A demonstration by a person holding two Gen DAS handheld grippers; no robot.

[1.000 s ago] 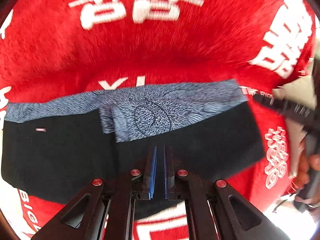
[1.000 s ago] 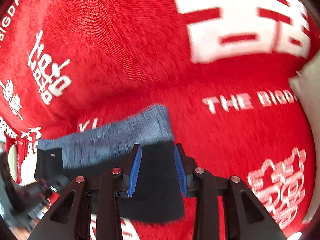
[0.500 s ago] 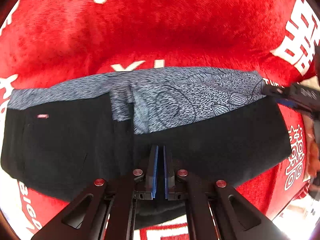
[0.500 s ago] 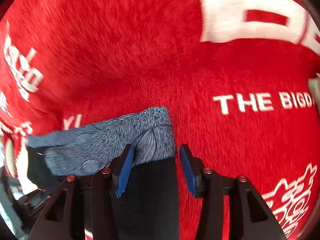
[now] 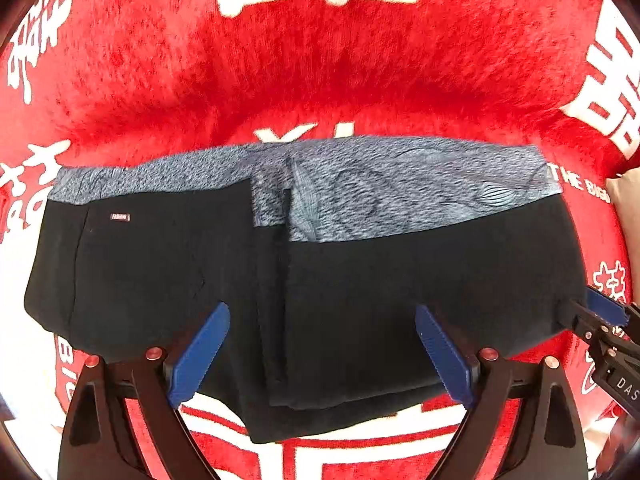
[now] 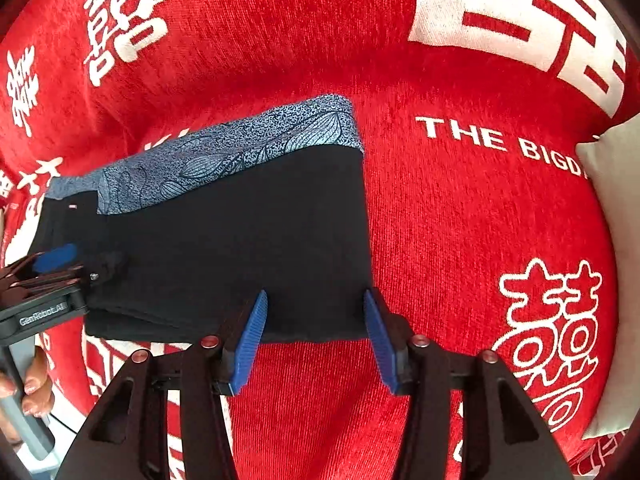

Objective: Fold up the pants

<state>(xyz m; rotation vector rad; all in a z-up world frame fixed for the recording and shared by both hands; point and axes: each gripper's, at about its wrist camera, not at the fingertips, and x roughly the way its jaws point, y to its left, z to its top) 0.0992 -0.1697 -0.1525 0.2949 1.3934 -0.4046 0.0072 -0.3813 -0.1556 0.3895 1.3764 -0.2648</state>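
Lying folded on the red plush blanket with white lettering (image 5: 320, 80), the black pants with a blue-grey patterned band (image 5: 360, 288) are straddled, ungripped, by the opening left gripper (image 5: 322, 354) and right gripper (image 6: 314, 338).

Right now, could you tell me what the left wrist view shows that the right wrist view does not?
Only the left wrist view shows the pants at full width, with the overlapping fold edge down the middle and the left tongs opening above the black cloth. Only the right wrist view shows a hand holding the left tool, a pale cushion, and the right tongs opening at the pants' near corner. Both show the patterned grey band and the red blanket.
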